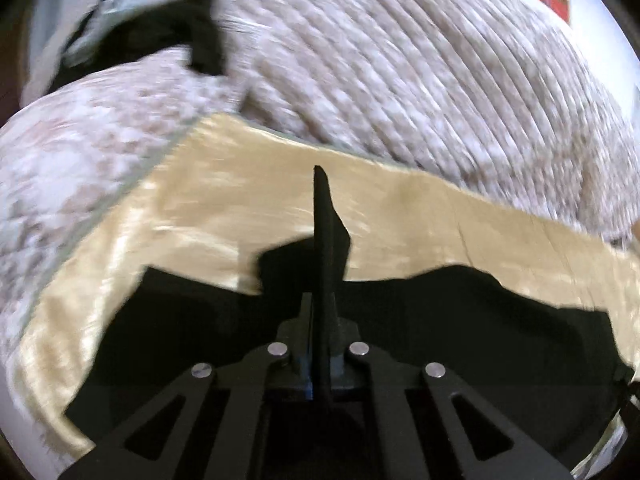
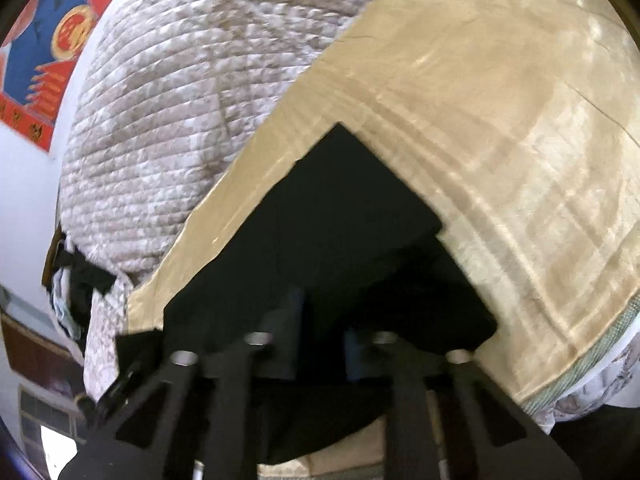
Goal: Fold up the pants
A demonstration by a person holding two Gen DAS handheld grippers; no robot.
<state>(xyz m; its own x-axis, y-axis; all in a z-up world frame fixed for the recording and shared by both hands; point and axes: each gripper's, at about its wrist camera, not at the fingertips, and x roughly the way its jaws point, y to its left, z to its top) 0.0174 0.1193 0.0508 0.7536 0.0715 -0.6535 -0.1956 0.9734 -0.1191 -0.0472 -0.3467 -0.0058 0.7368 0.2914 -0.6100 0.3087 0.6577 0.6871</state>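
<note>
Pants (image 1: 400, 320), black, lie on tan mat (image 1: 240, 184).

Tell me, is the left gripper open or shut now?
Shut. In the left wrist view the left gripper has its two fingers pressed together into one dark blade above the black pants; whether cloth is pinched, I cannot tell.

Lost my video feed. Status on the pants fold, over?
Left gripper shut, fingers together over the black pants. Right gripper shut, grip unclear against dark cloth. Pants flat on tan sheet. Quilt bunched behind, clear of pants.
</note>
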